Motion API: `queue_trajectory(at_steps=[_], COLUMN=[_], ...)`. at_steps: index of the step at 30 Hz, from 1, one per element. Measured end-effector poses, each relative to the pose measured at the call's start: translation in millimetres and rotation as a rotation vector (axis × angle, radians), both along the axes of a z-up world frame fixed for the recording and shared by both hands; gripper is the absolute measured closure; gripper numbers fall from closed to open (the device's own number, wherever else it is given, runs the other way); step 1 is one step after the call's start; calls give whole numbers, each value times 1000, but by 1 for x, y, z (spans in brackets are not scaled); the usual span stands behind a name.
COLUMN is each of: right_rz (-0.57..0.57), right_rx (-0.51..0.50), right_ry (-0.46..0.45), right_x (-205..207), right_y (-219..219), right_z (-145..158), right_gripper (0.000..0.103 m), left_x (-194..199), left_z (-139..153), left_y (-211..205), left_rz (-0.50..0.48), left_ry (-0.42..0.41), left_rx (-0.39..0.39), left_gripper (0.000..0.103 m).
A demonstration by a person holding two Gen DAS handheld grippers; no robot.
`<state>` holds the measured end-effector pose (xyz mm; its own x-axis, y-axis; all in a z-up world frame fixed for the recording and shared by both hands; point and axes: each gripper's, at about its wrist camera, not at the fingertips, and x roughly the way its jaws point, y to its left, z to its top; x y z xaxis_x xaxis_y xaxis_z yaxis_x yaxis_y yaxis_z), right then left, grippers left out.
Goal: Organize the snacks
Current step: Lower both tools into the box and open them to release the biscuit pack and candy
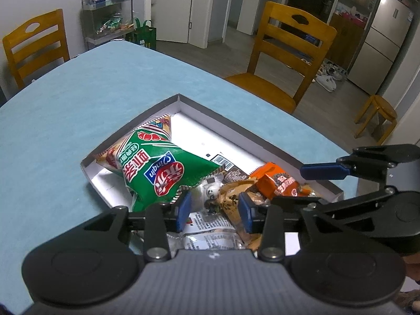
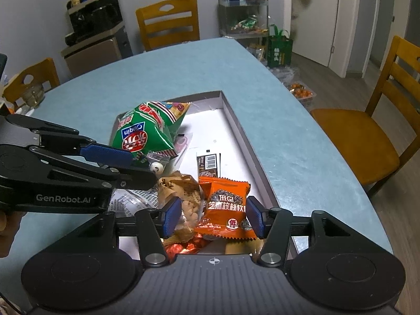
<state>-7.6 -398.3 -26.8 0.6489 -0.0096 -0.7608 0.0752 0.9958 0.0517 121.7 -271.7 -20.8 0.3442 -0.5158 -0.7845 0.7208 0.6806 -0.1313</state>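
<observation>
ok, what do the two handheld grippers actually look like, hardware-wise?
Both match: left gripper and right gripper have black linkage arms with silver pivot bolts, blue textured pads, round black hubs and a ribbed grey body. The left one's side, in the right wrist view, reads GenRobot.AI in white. No cables visible.

Snacks (image 1: 168,173) in box (image 1: 199,107) on table (image 1: 78,92)

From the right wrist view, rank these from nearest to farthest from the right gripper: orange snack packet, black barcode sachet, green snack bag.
1. Orange snack packet: between the right gripper's fingers.
2. Black barcode sachet: just beyond, on the box floor.
3. Green snack bag: farther, to the left, against the box's left wall.
</observation>
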Motion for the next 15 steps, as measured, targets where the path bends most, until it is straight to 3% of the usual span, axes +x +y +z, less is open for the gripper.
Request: queue_trajectory(at_steps=[7,12,15], right_rz=[11,11,21], right_rx=[-2,-4,-8], right_ry=[-2,-3,-7], right_x=[-2,-3,-4], right_y=[3,5,7], right_z=[2,4,6], right_gripper=[46,35,34], left_x=[-3,-3,-4], left_z=[4,5,7], left_y=[6,13,15], left_rz=[14,28,32], left_ry=[-4,-5,-6], left_rx=[-2,1,3], left_gripper=[63,63,63])
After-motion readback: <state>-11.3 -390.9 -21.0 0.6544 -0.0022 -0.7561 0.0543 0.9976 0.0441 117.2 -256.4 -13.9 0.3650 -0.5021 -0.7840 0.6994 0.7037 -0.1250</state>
